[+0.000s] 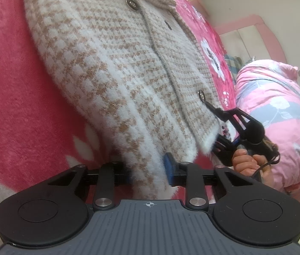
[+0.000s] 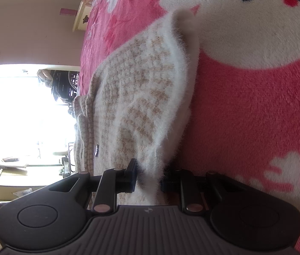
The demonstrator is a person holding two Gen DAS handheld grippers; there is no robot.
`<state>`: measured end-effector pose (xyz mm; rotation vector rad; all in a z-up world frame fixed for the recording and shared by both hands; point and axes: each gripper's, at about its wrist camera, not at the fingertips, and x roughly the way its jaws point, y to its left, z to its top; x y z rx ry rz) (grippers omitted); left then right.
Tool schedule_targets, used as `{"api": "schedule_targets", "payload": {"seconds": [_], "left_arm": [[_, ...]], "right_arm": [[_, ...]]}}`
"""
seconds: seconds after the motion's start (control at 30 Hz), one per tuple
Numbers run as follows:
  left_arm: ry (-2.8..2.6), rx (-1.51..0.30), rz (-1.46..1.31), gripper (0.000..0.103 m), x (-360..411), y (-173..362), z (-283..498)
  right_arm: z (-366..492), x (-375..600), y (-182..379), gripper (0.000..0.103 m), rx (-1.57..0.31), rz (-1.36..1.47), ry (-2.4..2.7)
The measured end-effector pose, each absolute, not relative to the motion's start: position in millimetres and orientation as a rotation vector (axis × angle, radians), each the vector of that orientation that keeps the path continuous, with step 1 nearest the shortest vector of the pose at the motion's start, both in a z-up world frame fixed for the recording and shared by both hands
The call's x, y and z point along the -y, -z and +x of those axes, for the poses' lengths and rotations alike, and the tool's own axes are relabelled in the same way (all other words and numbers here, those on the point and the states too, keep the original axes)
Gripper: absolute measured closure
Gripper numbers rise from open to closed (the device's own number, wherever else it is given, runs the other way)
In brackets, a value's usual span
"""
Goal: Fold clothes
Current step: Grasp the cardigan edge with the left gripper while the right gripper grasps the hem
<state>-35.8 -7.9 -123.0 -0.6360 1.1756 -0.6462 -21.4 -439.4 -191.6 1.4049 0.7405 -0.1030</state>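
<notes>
A fuzzy cream-and-tan houndstooth cardigan with metal buttons lies on a pink floral blanket. In the left wrist view my left gripper is shut on its white bottom hem, the fabric filling the gap between the pads. Further right along the same hem, a hand holds my right gripper against the cardigan's corner. In the right wrist view the cardigan stretches away over the blanket, and the right gripper is shut on the furry white hem edge.
A bunched pink-and-grey floral quilt lies on the bed beyond the right gripper, below a pink headboard. In the right wrist view a bright window, a pale cabinet and cardboard boxes stand past the bed's edge.
</notes>
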Motion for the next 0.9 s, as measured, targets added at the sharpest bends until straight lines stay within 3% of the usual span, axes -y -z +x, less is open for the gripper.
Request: {"api": "schedule_targets", "payload": {"seconds": [0.07,0.13,0.23,0.53,0.9], "left_arm": [[0.648,-1.153,-0.623,0.090,7,119,-37],[0.669,-1.107,-0.623,0.094,4,112,-38],[0.714,-1.031,-0.639,0.095,-1,97,-38],[0.798,-0.834,-0.788,0.096,-26,54,-9],[0.731,-0.572,-0.943,0.096,-71,17,62]], "right_arm": [[-21,438,188,0.080,-0.738,1.370,0.100],[-20,436,182,0.087,-0.732,1.328,0.099],[-21,434,173,0.091,-0.708,1.291,0.077],[-3,419,104,0.093,-0.595,1.104,-0.032],[97,373,8,0.093,-0.523,0.874,-0.162]]}}
